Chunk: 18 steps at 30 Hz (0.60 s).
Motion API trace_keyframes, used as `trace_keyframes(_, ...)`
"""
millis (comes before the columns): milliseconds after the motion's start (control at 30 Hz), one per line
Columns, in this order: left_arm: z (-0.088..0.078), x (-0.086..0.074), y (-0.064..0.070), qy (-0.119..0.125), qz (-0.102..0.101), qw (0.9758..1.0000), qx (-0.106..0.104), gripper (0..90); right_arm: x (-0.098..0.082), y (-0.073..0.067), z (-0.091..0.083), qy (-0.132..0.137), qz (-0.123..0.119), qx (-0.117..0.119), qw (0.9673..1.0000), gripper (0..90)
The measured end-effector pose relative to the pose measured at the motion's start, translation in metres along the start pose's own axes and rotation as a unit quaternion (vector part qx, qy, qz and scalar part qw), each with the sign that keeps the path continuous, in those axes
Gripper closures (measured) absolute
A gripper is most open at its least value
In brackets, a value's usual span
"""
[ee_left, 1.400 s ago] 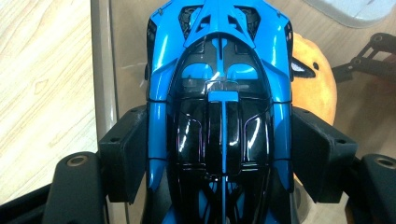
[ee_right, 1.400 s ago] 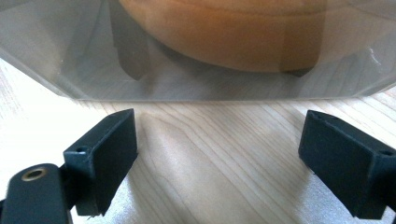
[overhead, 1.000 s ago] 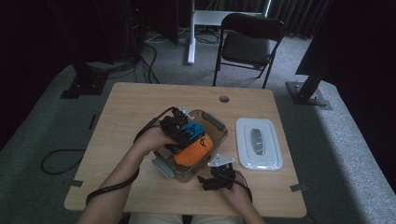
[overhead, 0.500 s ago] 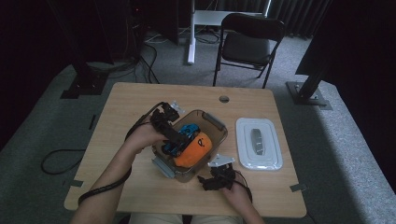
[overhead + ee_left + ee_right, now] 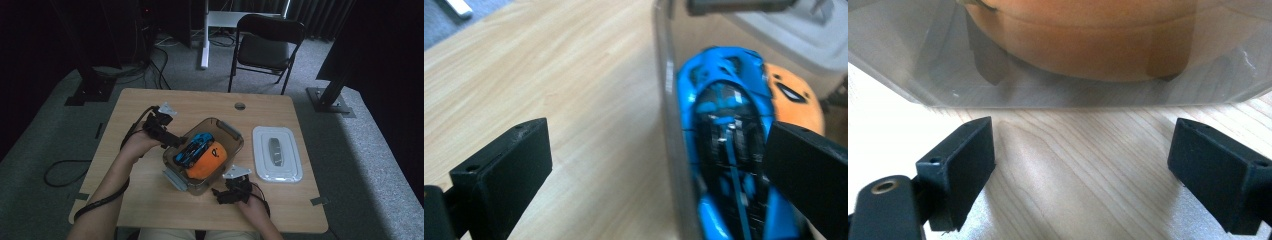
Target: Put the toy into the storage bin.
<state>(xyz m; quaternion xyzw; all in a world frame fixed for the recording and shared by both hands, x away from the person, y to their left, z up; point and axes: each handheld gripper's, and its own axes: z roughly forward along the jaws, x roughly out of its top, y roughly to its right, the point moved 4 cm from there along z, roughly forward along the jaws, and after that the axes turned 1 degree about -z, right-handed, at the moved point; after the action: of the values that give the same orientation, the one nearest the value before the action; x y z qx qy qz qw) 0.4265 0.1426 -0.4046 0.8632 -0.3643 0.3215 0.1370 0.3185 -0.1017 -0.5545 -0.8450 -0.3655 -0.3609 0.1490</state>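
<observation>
A clear plastic container stands mid-table. In it lie a blue toy car and an orange rounded thing with a dark mark. My left gripper is at the container's left rim. Its jaws have just been opening and now stand wide. In the left gripper view the left gripper has the container wall and the car ahead of it, with neither pad pressing on anything. At the container's near side my right gripper rests open on the wood. Its own view shows the right gripper facing the orange thing through the wall.
A white lid lies flat to the right of the container. The table has a cable hole at its far edge. A black folding chair stands beyond it. Cables trail off the left side.
My left gripper has drawn back to the left, from over the container to its rim. The blue car now lies inside beside the orange thing. The right hand has stayed put.
</observation>
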Motion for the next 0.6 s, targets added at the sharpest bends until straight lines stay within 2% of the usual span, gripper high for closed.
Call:
trace_keyframes(233, 0.003, -0.019, -0.027, 0.023, -0.045, 0.9985, 0.021, 0.8, 0.000, 0.000, 0.000, 0.000, 0.000, 0.000, 1.0000, 11.1)
trace_keyframes(267, 0.004, -0.023, -0.032, 0.029, -0.057, 0.9978, 0.018, 0.8, 0.000, 0.000, 0.000, 0.000, 0.000, 0.000, 1.0000, 11.1)
trace_keyframes(333, 0.005, -0.028, -0.037, 0.032, -0.057, 0.9976, 0.023, 0.8, 0.000, 0.000, 0.000, 0.000, 0.001, -0.001, 1.0000, 11.1)
trace_keyframes(433, 0.012, -0.040, -0.048, 0.029, -0.067, 0.9969, 0.028, 0.8, 0.000, 0.000, 0.000, 0.000, 0.001, -0.002, 1.0000, 11.1)
trace_keyframes(533, 0.021, -0.050, -0.054, 0.025, -0.073, 0.9967, 0.024, 0.8, 0.000, 0.000, 0.000, 0.000, 0.001, -0.002, 1.0000, 11.1)
trace_keyframes(600, 0.028, -0.056, -0.057, 0.027, -0.079, 0.9961, 0.028, 0.8, 0.000, 0.001, 0.000, 0.000, 0.003, -0.003, 1.0000, 11.1)
